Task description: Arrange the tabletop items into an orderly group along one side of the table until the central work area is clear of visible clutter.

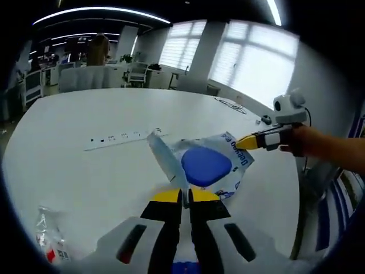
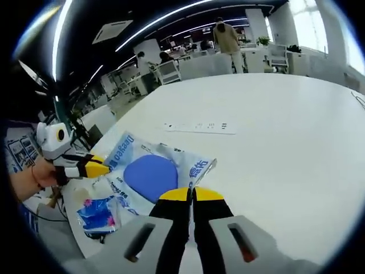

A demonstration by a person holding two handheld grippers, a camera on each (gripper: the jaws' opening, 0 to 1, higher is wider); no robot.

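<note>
While both grippers worked at one package, we noted this:

Package: a flat plastic packet point(image 1: 208, 165) with a blue oval centre and blue lettering lay on the white table point(image 1: 85, 114), toward its right edge in the left gripper view; in the right gripper view the same packet point(image 2: 149, 174) sat at the near left of the table point(image 2: 285, 142).
Left gripper: we saw the left gripper point(image 1: 186, 195) with its yellow-tipped jaws clenched on the near edge of the packet; in the right gripper view the left gripper point(image 2: 102, 169) reached in from the left, held by a hand point(image 2: 34, 177), tip at the packet's edge.
Right gripper: the right gripper point(image 2: 191, 194) had its jaws pinched on the packet's crinkled corner; in the left gripper view it point(image 1: 244, 141) came in from the right, touching the far side.
Other clutter: a small clear bag point(image 1: 48, 240) lay near left; a blue floral wrapper point(image 2: 97, 214) lay just beside the packet.
Table strip: a socket strip point(image 1: 122, 137) lay beyond the packet.
</note>
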